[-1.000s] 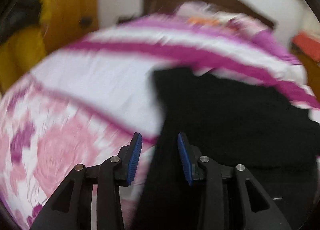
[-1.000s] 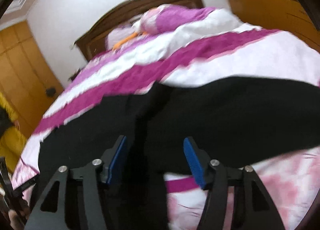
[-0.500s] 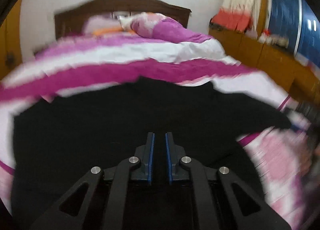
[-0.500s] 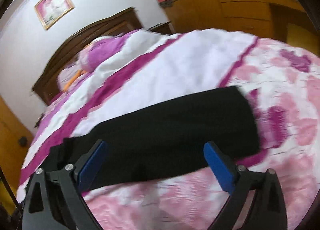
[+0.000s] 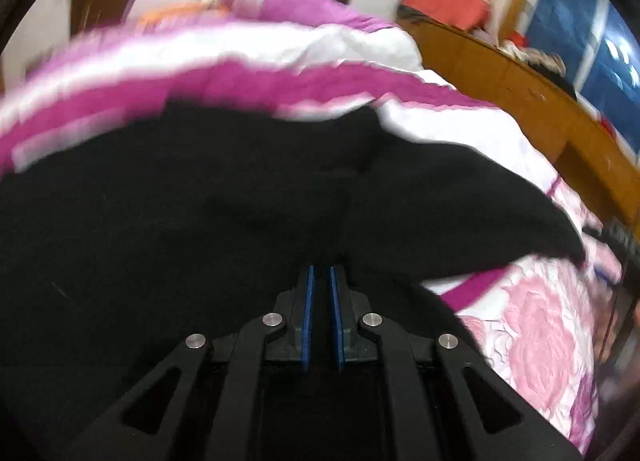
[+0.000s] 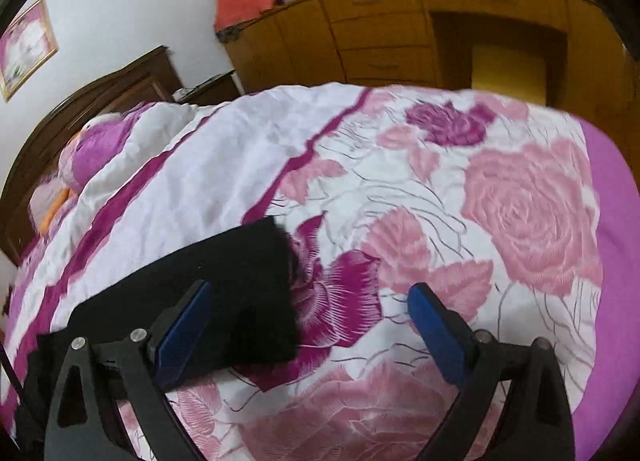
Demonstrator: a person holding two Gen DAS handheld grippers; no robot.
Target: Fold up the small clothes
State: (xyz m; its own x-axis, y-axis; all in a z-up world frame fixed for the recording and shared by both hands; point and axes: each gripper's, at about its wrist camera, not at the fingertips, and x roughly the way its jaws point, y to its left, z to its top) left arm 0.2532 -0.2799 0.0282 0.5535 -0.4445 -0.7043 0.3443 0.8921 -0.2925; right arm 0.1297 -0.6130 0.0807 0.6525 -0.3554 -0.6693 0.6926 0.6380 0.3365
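Across the floral bedspread (image 6: 500, 221) lies the black garment (image 5: 200, 201), one end now spread flat. Since a second ago the left gripper (image 5: 321, 281) has closed to a narrow slit over the cloth; whether it pinches fabric I cannot tell. Meanwhile the right gripper (image 6: 308, 317) has spread wide and swung off the sleeve end (image 6: 240, 281), so a fold seems ready to begin.

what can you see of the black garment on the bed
The black garment is plain dark cloth, soft and matte, spread over the floral pink bedspread. In the left wrist view it fills the foreground, one end tapering toward the right. The left gripper is nearly shut with the cloth around its fingers. The right gripper is open, one finger above the garment's squared end.
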